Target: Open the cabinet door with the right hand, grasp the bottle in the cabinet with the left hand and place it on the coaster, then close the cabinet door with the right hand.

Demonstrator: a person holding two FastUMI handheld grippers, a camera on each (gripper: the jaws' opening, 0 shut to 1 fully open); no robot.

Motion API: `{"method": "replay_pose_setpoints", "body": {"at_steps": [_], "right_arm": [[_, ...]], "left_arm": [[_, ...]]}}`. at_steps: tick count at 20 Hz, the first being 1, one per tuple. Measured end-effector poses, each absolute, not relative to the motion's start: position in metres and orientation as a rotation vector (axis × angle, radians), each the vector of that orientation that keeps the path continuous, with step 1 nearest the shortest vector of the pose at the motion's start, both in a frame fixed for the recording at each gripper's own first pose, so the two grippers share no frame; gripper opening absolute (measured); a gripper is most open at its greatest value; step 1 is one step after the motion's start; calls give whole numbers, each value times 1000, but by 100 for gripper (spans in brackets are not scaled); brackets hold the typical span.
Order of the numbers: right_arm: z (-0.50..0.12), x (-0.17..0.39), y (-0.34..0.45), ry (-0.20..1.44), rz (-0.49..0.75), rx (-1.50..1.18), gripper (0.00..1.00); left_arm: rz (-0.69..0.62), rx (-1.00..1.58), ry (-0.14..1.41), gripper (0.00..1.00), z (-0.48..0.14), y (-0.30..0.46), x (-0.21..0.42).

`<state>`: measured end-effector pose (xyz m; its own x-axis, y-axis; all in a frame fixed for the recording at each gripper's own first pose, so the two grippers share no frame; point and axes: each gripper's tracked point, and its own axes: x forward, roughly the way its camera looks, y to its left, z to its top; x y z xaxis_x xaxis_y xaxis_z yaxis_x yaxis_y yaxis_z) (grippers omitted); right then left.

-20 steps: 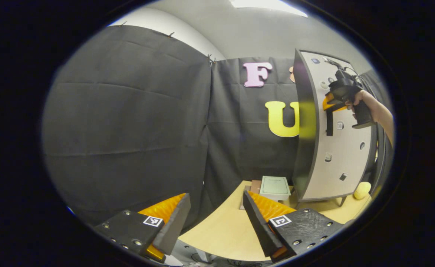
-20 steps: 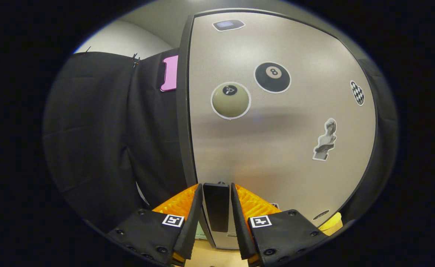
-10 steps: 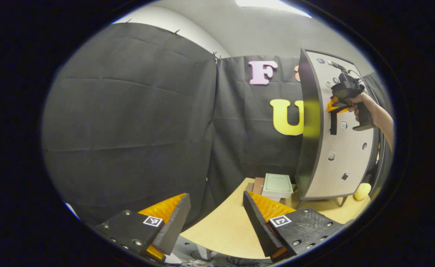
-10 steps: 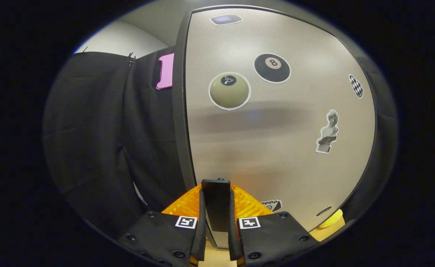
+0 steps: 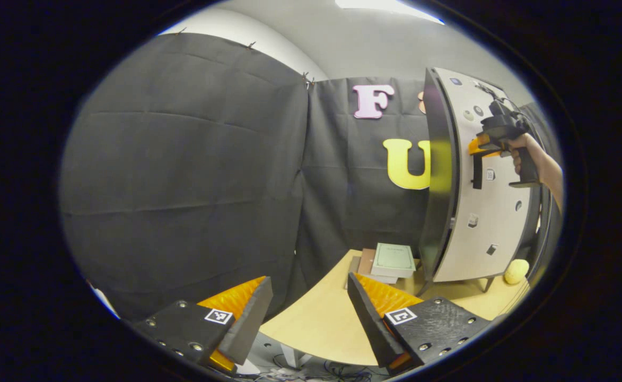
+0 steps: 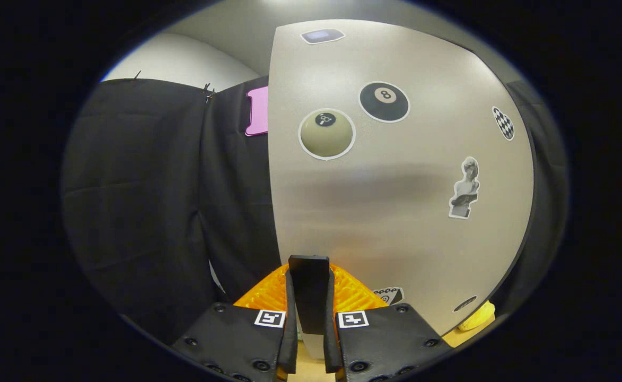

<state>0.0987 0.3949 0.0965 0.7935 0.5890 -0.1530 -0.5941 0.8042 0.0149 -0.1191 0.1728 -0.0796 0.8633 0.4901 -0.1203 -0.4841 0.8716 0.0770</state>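
Table (image 5: 321, 323) below; door handle (image 6: 309, 294) clamped between right jaws, seemingly.

1. Door (image 6: 395, 223): pale grey face, black edge, black handle (image 6: 308, 294) between the right gripper's fingers.
2. Stickers above the handle: beige ball (image 6: 326, 133), black eight-ball (image 6: 384, 102), checkered patch (image 6: 503, 123).
3. Table (image 5: 321, 323): light wood.
4. Book (image 5: 393, 260) ahead of the left gripper: pale green.

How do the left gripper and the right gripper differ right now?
The left gripper has its jaws spread wide with nothing between them, while the right gripper has its jaws shut on the cabinet door's handle. The left gripper hangs over the table edge, away from the cabinet door; the right gripper is up against it.
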Motion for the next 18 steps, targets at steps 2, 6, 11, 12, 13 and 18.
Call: {"method": "replay_pose_setpoints", "body": {"at_steps": [2, 6, 11, 12, 13, 18], "right_arm": [[100, 89, 390, 142, 666, -35, 22], [97, 82, 381, 142, 722, -37, 22], [98, 73, 370, 128, 781, -28, 22], [98, 72, 369, 128, 790, -27, 22], [98, 71, 366, 128, 797, -25, 22], [97, 68, 357, 114, 817, -10, 22]], "left_arm": [[505, 46, 139, 88, -81, 161, -123], [476, 41, 161, 88, -91, 138, -126], [448, 42, 175, 88, -96, 113, -125], [444, 40, 168, 88, -94, 110, -124], [432, 38, 165, 87, -93, 105, -120], [403, 74, 154, 87, -87, 89, -115]]}}
